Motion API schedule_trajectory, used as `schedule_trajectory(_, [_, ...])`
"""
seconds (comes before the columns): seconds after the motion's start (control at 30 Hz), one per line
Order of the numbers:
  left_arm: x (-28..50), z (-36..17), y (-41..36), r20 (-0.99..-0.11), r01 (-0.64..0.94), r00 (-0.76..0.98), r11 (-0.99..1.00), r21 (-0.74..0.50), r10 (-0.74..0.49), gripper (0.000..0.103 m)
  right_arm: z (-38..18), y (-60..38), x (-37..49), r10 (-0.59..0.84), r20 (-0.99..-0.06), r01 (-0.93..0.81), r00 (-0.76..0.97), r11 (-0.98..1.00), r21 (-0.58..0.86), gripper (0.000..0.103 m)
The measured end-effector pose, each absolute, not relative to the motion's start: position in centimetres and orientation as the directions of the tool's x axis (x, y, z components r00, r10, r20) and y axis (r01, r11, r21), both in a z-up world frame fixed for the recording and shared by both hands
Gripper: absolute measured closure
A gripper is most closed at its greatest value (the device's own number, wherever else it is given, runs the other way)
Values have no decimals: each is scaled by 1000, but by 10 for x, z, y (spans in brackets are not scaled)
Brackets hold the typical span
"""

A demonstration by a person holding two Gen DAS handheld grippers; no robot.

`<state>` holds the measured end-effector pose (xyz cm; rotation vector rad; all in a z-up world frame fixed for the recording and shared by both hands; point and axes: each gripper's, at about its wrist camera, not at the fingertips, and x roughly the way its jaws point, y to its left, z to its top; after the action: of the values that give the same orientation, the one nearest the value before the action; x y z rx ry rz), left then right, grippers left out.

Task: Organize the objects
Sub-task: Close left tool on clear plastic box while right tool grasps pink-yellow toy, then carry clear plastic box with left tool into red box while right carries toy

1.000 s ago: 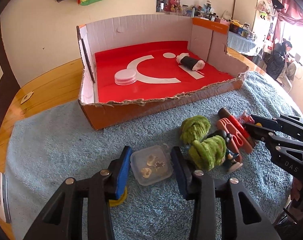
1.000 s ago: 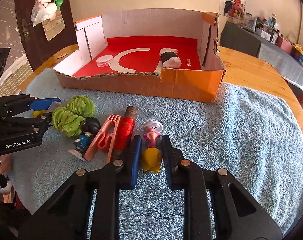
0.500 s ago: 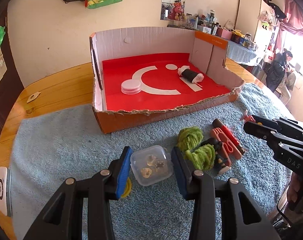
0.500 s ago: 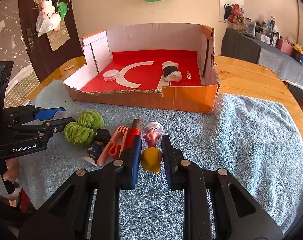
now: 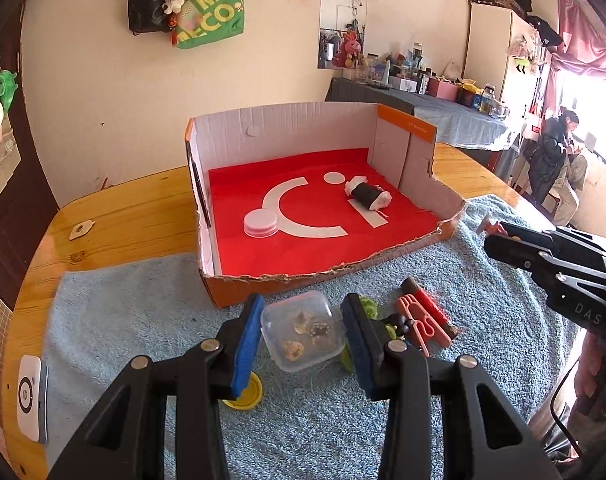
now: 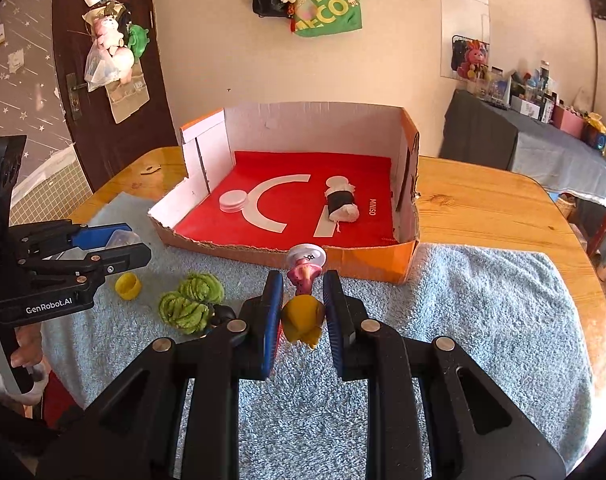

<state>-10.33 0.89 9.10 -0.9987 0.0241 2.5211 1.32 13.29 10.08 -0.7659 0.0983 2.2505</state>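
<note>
My left gripper (image 5: 303,332) is shut on a small clear plastic box (image 5: 303,330) with trinkets inside and holds it above the towel, just before the box's front wall. My right gripper (image 6: 303,308) is shut on a pink-and-yellow toy figure (image 6: 303,296) and holds it above the towel. The open cardboard box (image 5: 263,280) with a red floor holds a white round lid (image 5: 261,222) and a sushi-roll toy (image 5: 367,194). It also shows in the right wrist view (image 6: 367,264).
On the blue towel (image 6: 483,320) lie two green yarn balls (image 6: 191,300), a yellow cap (image 6: 127,285), a red tube with an orange clip (image 5: 425,316) and a dark figurine. A white device (image 5: 31,396) lies at the table's left edge.
Both grippers have risen and moved toward the cardboard box, each carrying its object off the towel. A yellow cap now shows where the clear box sat.
</note>
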Motion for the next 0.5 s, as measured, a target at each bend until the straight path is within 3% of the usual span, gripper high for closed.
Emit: schedule_trajectory(0.5, [-100, 93, 11, -659, -396, -650, -909, -132, 379, 60, 102, 134, 19, 637, -545, -688, -546, -711, -141, 83])
